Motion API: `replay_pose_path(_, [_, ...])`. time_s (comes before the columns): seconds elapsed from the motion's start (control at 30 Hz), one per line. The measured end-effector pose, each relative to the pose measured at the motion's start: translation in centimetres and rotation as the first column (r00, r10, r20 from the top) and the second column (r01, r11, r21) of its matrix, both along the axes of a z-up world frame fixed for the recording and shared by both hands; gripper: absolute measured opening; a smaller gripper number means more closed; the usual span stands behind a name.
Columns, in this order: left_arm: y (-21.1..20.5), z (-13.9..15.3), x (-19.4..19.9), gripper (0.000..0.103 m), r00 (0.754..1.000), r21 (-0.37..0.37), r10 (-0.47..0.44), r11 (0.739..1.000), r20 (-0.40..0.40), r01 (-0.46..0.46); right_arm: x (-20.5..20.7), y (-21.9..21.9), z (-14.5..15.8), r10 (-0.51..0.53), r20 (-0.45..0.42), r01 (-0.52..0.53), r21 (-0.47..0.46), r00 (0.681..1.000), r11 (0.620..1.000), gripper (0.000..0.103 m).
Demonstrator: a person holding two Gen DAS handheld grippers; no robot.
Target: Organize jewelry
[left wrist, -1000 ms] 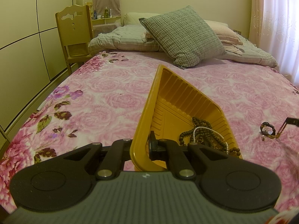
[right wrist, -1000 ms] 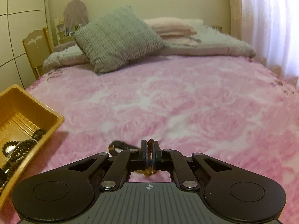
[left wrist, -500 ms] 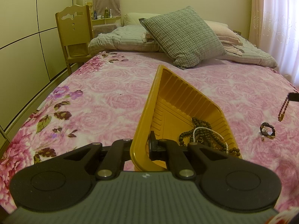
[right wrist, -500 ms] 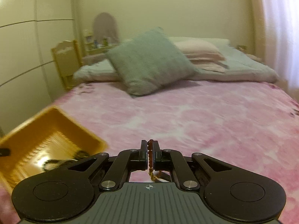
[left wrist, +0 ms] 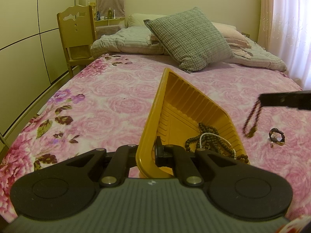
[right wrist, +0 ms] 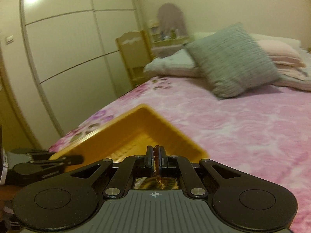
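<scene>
My left gripper [left wrist: 147,151] is shut on the near wall of a yellow tray [left wrist: 175,101] on the pink bed. The tray holds dark bead strings [left wrist: 210,136] and a white pearl strand [left wrist: 217,137]. My right gripper [right wrist: 155,156] is shut on a brown bead bracelet [right wrist: 156,163], which hangs from it in the air. In the left wrist view that bracelet [left wrist: 251,122] dangles from the right gripper [left wrist: 261,102], just right of the tray. A ring-like piece [left wrist: 277,137] lies on the bedspread right of the tray. The tray [right wrist: 136,136] fills the right wrist view's centre.
A grey checked cushion [left wrist: 190,38] and folded bedding [left wrist: 128,42] lie at the head of the bed. A wooden chair [left wrist: 75,36] and wardrobe doors [left wrist: 29,48] stand at the left. A curtain [left wrist: 287,29] hangs at the right.
My right gripper has lifted the brown bracelet off the bedspread and swung left towards the tray. The left gripper and tray have not moved.
</scene>
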State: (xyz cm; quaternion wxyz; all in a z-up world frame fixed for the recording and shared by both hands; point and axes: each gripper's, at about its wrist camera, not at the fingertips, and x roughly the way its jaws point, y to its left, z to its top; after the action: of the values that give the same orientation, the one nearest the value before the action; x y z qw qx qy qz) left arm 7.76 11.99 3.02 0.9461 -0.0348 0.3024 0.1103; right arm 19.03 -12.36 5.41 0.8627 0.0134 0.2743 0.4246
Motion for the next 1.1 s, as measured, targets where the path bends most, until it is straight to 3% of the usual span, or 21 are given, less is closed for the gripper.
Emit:
replay_pose_path(0.4, [-0.2,0.0,0.0,0.006,1.0,-0.002,-0.001,1.0,0.001,0.001,-0.5,4.1,-2.5,0.102,-0.074,-0.103,-0.008,0.992,0.995,0.005])
replay_pose_path(0.43, [-0.1,0.0,0.0,0.006,1.0,-0.003,0.0,1.0,0.001,0.0,-0.5,4.0,-2.6,0.102,-0.083,-0.103,-0.002,0.991,0.995,0.007])
replay_pose_path(0.47, [-0.1,0.0,0.0,0.006,1.0,-0.003,0.0,1.0,0.001,0.0,-0.3,3.9,-2.6,0.095,-0.092,-0.095,0.007,0.991,0.995,0.015])
replay_pose_path(0.5, [-0.1,-0.1,0.0,0.006,1.0,-0.003,0.0,1.0,0.001,0.0,-0.1,3.6,-2.6,0.08,-0.098,-0.079,0.017,0.992,0.997,0.024])
replay_pose_path(0.53, [-0.2,-0.1,0.0,0.006,1.0,-0.004,0.001,1.0,0.001,-0.001,0.1,3.1,-2.6,0.063,-0.103,-0.061,0.026,0.993,0.998,0.044])
replay_pose_path(0.57, [-0.2,-0.1,0.0,0.006,1.0,-0.005,0.001,1.0,0.001,-0.001,0.2,2.5,-2.6,0.042,-0.105,-0.038,0.035,0.994,0.999,0.051])
replay_pose_path(0.83, [-0.2,-0.2,-0.1,0.006,1.0,-0.004,0.0,1.0,0.003,0.0,1.2,-4.3,-3.4,-0.17,-0.111,0.175,0.037,0.979,0.984,0.051])
replay_pose_path(1.1, [-0.4,-0.2,-0.1,0.006,1.0,-0.002,0.0,1.0,0.004,0.0,1.4,-12.0,-6.7,-0.414,-0.116,0.41,-0.06,0.903,0.91,0.051])
